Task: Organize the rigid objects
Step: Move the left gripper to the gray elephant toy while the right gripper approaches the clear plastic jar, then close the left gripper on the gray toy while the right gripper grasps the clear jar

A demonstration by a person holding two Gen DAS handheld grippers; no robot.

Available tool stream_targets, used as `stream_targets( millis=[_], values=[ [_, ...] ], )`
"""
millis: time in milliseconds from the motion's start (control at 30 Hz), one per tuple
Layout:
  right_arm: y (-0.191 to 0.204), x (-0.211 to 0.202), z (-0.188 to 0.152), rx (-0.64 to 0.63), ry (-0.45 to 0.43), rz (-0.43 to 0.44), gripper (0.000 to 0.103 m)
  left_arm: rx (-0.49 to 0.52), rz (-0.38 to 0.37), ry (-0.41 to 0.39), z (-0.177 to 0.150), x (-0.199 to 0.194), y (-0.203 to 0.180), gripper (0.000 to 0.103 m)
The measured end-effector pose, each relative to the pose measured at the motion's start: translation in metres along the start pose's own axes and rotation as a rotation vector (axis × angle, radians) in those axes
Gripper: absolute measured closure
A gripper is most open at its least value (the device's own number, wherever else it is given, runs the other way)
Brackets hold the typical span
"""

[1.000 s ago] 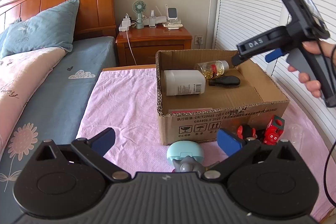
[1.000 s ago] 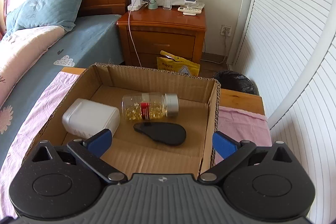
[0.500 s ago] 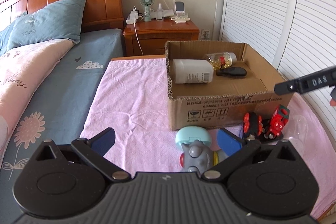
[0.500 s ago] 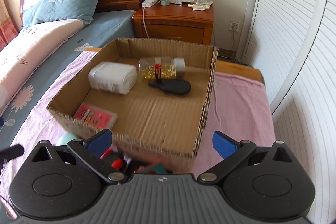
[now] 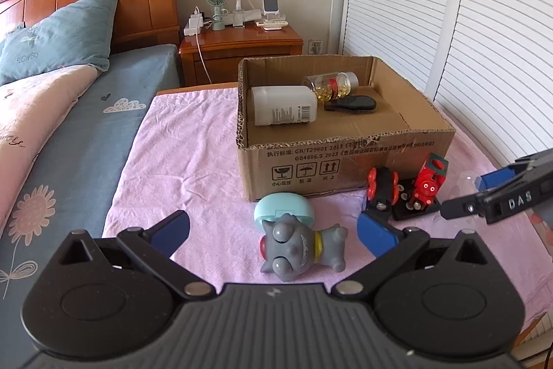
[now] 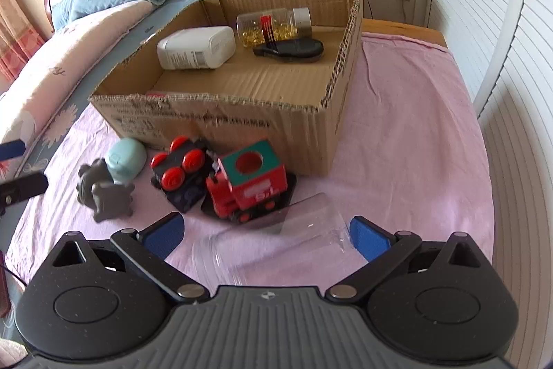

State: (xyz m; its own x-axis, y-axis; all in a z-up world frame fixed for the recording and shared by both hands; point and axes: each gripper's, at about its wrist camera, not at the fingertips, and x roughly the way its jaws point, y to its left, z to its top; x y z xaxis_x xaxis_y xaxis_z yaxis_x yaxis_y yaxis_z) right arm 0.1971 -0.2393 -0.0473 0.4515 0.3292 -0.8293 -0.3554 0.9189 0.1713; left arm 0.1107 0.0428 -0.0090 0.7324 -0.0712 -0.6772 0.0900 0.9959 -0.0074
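Both sets of fingers are spread wide and hold nothing. The right gripper [image 6: 265, 236] hovers low over a clear plastic jar [image 6: 273, 242] lying on its side, just in front of the red toy train [image 6: 250, 185] and the black block with red wheels [image 6: 179, 173]. The left gripper [image 5: 273, 234] faces the grey toy figure [image 5: 300, 248], which touches a pale blue case [image 5: 283, 208].

The cardboard box [image 5: 345, 158] already holds 3 things I can name: a white bottle [image 5: 283, 105], a capsule jar [image 5: 330, 85] and a flat black item [image 5: 350, 103].

My worry is the clear jar: it looks smooth and round, so a pinch off its middle could send it rolling or squirting out, likely into the train touching its far side. The toys sit packed close against the box wall, so wide fingers could knock a neighbour.

Everything rests on a worktop under a pink cloth [image 6: 397, 127], beside a bed [image 5: 69, 134], with a wooden nightstand [image 5: 242, 47] and white louvred doors [image 5: 484, 23] behind.
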Motion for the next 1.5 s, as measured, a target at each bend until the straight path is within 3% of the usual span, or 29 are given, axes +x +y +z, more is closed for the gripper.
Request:
stream_targets(
  millis=[200, 467, 633, 967, 1067, 1400, 1500],
  values=[
    [0.016, -0.011, -0.027, 0.009, 0.028, -0.039, 0.0, 0.007, -0.012, 0.024, -0.003, 0.008, -0.004, 0.001],
    [0.03, 0.001, -0.051, 0.031, 0.017, -0.154, 0.0, 0.029, -0.017, 0.057, -0.009, 0.022, -0.012, 0.001],
    [0.035, 0.009, -0.057, -0.032, 0.023, -0.21, 0.0, 0.029, -0.039, 0.083, -0.013, 0.033, -0.014, 0.001],
    [0.033, 0.009, -0.062, -0.05, -0.006, -0.195, 0.0, 0.033, -0.009, 0.098, -0.018, 0.057, -0.026, 0.001],
    [0.032, 0.008, -0.062, -0.052, -0.004, -0.193, 0.0, 0.029, -0.01, 0.099, -0.019, 0.062, -0.028, 0.004],
    [0.033, 0.008, -0.062, -0.056, -0.017, -0.191, 0.0, -0.003, -0.013, 0.102, -0.023, 0.068, -0.024, 0.032],
    [0.033, 0.009, -0.061, -0.053, -0.018, -0.192, 0.0, -0.005, -0.029, 0.107, -0.022, 0.067, -0.021, 0.033]
  ],
)
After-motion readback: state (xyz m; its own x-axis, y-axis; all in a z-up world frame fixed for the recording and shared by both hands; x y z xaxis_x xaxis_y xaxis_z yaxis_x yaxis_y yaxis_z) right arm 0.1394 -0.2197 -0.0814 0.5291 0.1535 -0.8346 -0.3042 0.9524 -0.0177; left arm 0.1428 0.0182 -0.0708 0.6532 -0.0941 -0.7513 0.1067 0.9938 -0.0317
